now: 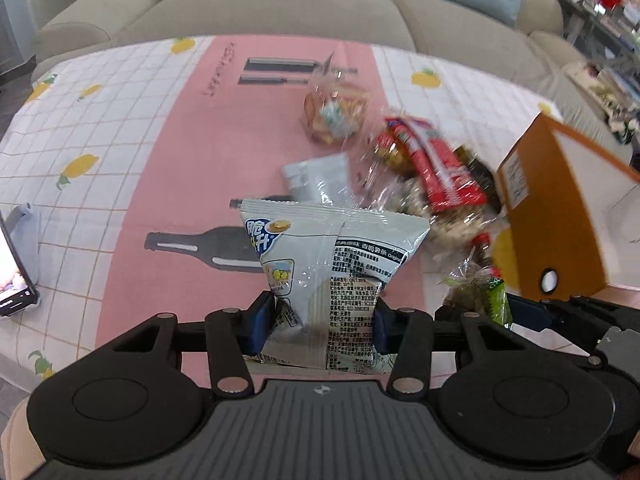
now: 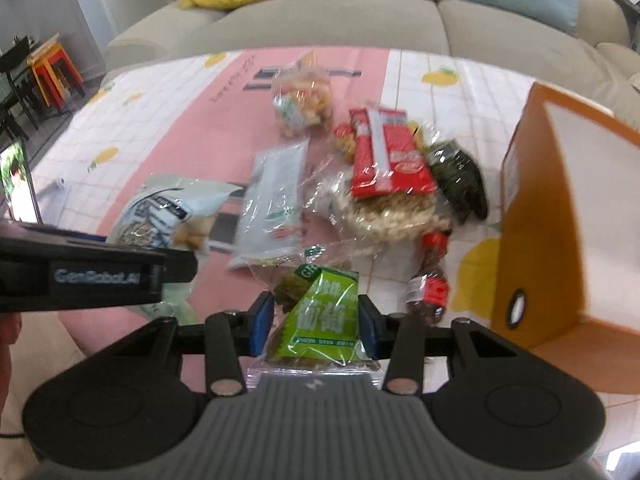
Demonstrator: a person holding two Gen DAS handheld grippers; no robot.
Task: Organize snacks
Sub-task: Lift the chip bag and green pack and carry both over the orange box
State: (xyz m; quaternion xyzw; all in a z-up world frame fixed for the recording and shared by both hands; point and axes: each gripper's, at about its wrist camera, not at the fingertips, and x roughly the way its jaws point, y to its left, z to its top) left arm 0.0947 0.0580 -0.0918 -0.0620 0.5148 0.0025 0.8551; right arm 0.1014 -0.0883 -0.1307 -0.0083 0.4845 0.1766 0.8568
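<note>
My left gripper (image 1: 322, 322) is shut on a white chip bag (image 1: 332, 256) with blue print, held above the pink and white tablecloth (image 1: 180, 152). My right gripper (image 2: 316, 322) is shut on a clear packet with a green label (image 2: 326, 312). The same green packet (image 1: 486, 296) and the right gripper's body show at the right in the left wrist view. The chip bag (image 2: 168, 208) and the left gripper's black body (image 2: 92, 276) appear at the left in the right wrist view. A heap of snacks lies ahead: a red packet (image 2: 384, 152), a puffed-rice pack (image 2: 396, 216), a dark green bag (image 2: 460, 180).
An orange open box (image 2: 532, 232) stands at the right on the table. A clear cookie bag (image 2: 304, 100) and a white sachet (image 2: 276, 196) lie mid-table. A phone (image 1: 12, 272) leans at the left edge. A beige sofa (image 1: 260, 16) with cushions runs behind the table.
</note>
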